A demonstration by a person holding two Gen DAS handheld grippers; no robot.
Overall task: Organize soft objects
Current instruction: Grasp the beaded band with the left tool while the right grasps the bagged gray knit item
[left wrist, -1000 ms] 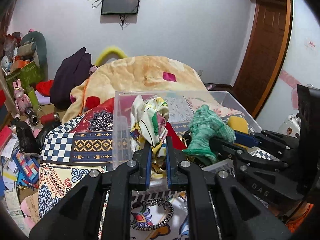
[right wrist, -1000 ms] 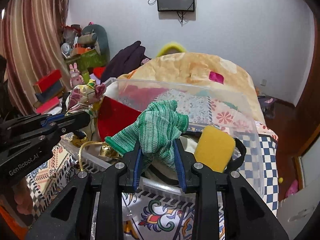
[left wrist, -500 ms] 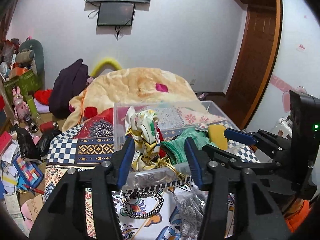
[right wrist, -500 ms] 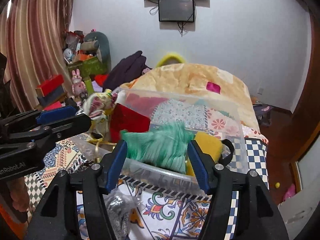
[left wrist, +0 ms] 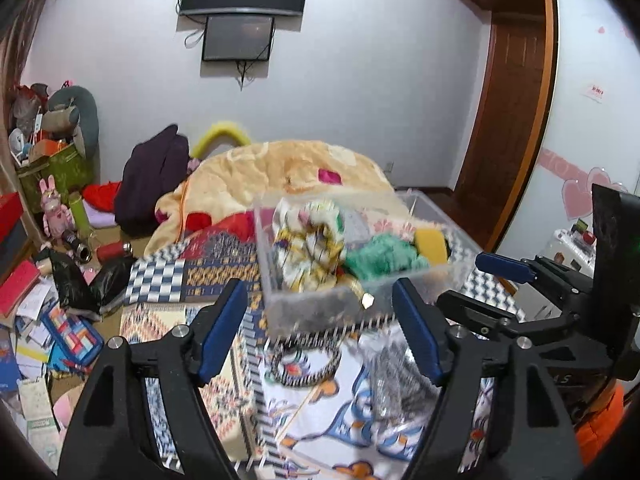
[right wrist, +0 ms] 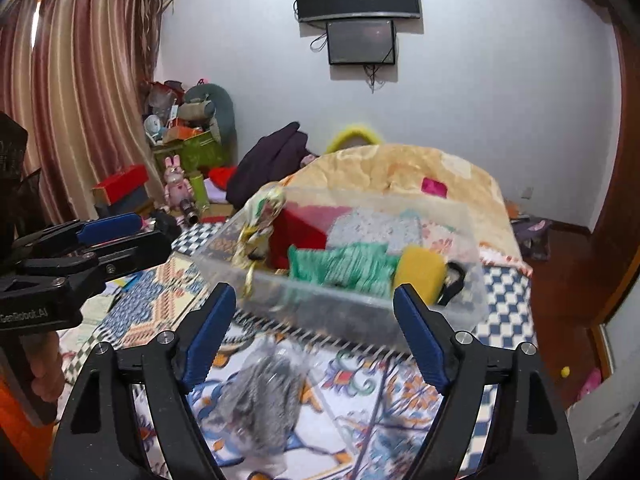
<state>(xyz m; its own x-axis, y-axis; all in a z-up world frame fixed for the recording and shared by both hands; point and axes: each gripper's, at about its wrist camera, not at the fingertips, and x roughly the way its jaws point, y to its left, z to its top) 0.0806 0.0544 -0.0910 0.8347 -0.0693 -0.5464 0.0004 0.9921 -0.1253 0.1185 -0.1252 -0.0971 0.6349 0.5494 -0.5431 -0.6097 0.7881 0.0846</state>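
A clear plastic bin [left wrist: 448, 276] [right wrist: 460, 300] sits on the patterned bedspread. Inside lie a floral silk scarf [left wrist: 310, 240] [right wrist: 262, 216], a green knit cloth [left wrist: 380, 258] [right wrist: 344, 266], a yellow sponge [left wrist: 431, 242] [right wrist: 418, 274] and a red item [right wrist: 304, 228]. My left gripper [left wrist: 320, 328] is open and empty, held back from the bin's near wall. My right gripper [right wrist: 312, 328] is open and empty, also back from the bin. A grey soft item in a clear bag [left wrist: 394, 376] [right wrist: 260, 396] lies on the bedspread in front of the bin.
A black-and-white bangle [left wrist: 306, 362] lies on the bedspread near the bag. A peach blanket [left wrist: 288, 172] is heaped behind the bin. Floor clutter, boxes and a pink rabbit toy [left wrist: 52, 204] fill the left. A wooden door [left wrist: 504, 120] stands at right.
Both grippers let go, the left of the scarf and the right of the green cloth, which now lie in the bin. Both opened wide and pulled back and up.
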